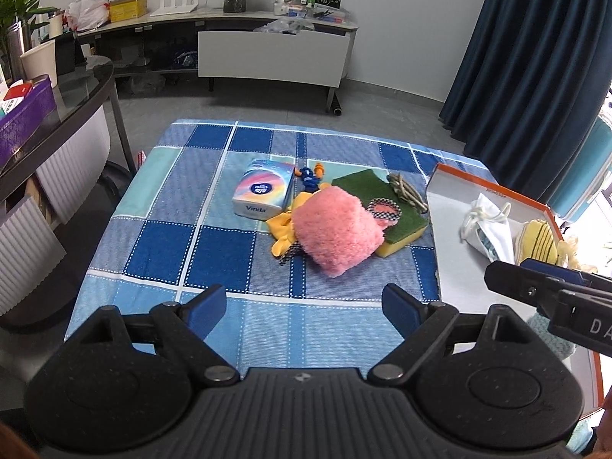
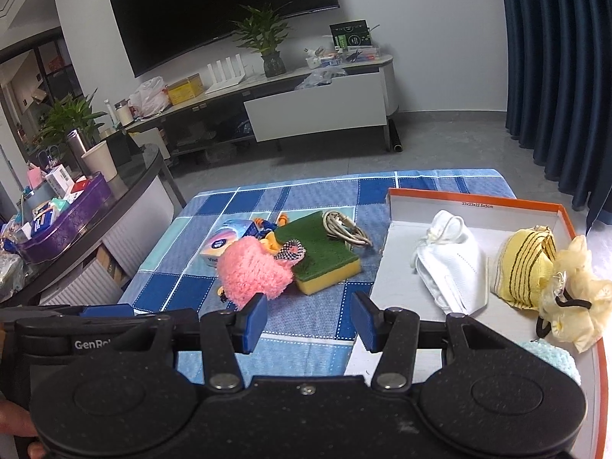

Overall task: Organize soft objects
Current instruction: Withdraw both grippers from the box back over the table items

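A fluffy pink cloth [image 1: 336, 229] [image 2: 254, 269] lies mid-table on a yellow rag [image 1: 281, 229], beside a green-and-yellow sponge [image 1: 386, 210] [image 2: 325, 256], a checkered scrunchie [image 1: 386, 210] [image 2: 292, 250], a tissue pack [image 1: 264, 193] [image 2: 222, 243], a blue-orange toy [image 1: 311, 178] and a coiled cord [image 1: 407, 191] [image 2: 346, 227]. The orange-rimmed box [image 1: 493, 191] [image 2: 474, 201] on the right holds a white mask [image 1: 485, 229] [image 2: 451, 260], a yellow striped cloth [image 1: 537, 241] [image 2: 524, 267], a cream scrunchie [image 2: 573, 298] and a pale teal knit piece [image 2: 554, 355]. My left gripper [image 1: 304, 306] is open and empty, short of the pile. My right gripper [image 2: 310, 319] is open and empty at the box's left edge.
The blue checked tablecloth [image 1: 214, 252] [image 2: 313, 191] covers the table. A dark glass side table [image 1: 76, 103] [image 2: 130, 187] with a purple tray and cups stands left. A TV console [image 1: 267, 49] is across the floor, blue curtains [image 1: 535, 57] at right.
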Available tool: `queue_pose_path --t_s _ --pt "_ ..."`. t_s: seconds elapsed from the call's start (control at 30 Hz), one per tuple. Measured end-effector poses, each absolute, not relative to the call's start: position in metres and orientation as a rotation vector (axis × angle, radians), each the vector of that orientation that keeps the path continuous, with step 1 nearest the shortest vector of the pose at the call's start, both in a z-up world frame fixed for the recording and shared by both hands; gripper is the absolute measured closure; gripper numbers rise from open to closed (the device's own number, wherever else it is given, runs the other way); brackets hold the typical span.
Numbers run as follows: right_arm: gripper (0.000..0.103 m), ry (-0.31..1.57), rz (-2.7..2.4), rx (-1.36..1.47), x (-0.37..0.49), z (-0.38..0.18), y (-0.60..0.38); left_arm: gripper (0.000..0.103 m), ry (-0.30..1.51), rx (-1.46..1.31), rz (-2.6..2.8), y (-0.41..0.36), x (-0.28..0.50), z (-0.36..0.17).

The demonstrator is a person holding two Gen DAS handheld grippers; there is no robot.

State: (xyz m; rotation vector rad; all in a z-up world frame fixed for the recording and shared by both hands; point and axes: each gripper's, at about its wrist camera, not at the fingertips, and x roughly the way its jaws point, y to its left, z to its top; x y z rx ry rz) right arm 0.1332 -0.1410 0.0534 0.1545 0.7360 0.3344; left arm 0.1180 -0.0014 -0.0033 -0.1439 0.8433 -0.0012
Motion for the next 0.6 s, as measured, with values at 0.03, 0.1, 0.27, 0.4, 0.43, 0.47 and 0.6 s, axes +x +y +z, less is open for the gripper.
queue_pose_path --t_s 0.03,0.1,0.27,0.4,0.43,0.47,0.6 --pt "0.043 0.738 0.337 0.154 0.133 0.053 -0.14 0.012 0.846 -0.146 0.003 0.001 0.118 -0.005" --pt "0.043 0.742 0.338 0.152 0.134 0.051 -0.14 0.01 0.851 -0.15 0.01 0.005 0.119 -0.009" --pt "0.043 0.751 0.336 0.163 0.137 0.047 -0.142 0.009 0.861 -0.162 0.04 0.015 0.129 -0.018" --pt "0.043 0.759 0.341 0.171 0.14 0.043 -0.143 0.009 0.861 -0.155 0.028 0.014 0.14 -0.022" --pt "0.043 0.762 0.341 0.174 0.141 0.041 -0.144 0.008 0.855 -0.151 0.017 0.012 0.143 -0.023" --pt "0.043 0.764 0.341 0.176 0.142 0.04 -0.144 0.007 0.852 -0.149 0.005 0.01 0.146 -0.023" --pt "0.043 0.77 0.337 0.187 0.145 0.035 -0.147 0.005 0.845 -0.122 -0.027 -0.004 0.163 -0.027"
